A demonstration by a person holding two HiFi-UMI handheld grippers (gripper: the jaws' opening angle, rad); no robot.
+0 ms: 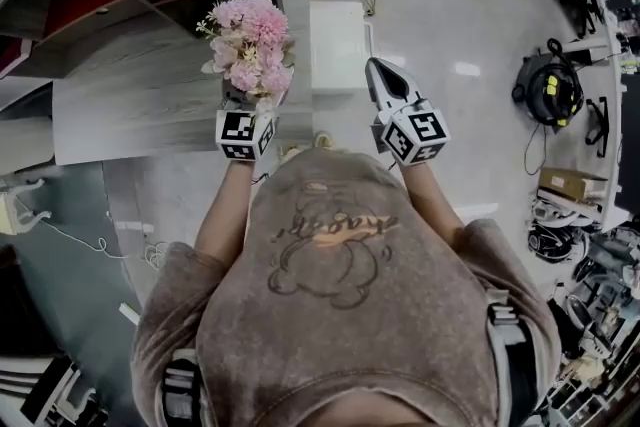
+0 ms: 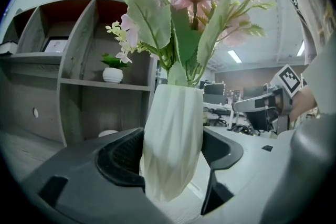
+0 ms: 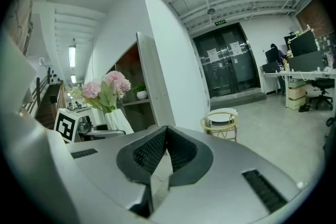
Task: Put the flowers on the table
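A grey wooden table (image 1: 130, 105) lies at left. Beyond it stand a shelf unit (image 2: 79, 60) holding a small potted plant (image 2: 113, 68), and far right a gold-rimmed side table (image 3: 220, 122). The left gripper (image 2: 173, 165) clamps a white faceted vase (image 2: 173, 123), its pink flowers (image 1: 250, 40) upright at the table's right edge. The right gripper (image 3: 165, 147) has its jaws pressed together, empty.

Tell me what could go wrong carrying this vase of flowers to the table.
1. The left gripper clamps the white vase on its tapering lower body, so it might slip.
2. The pink flowers stand tall above the grip; a tilt could tip it.
3. The right gripper is shut and empty, giving no support.
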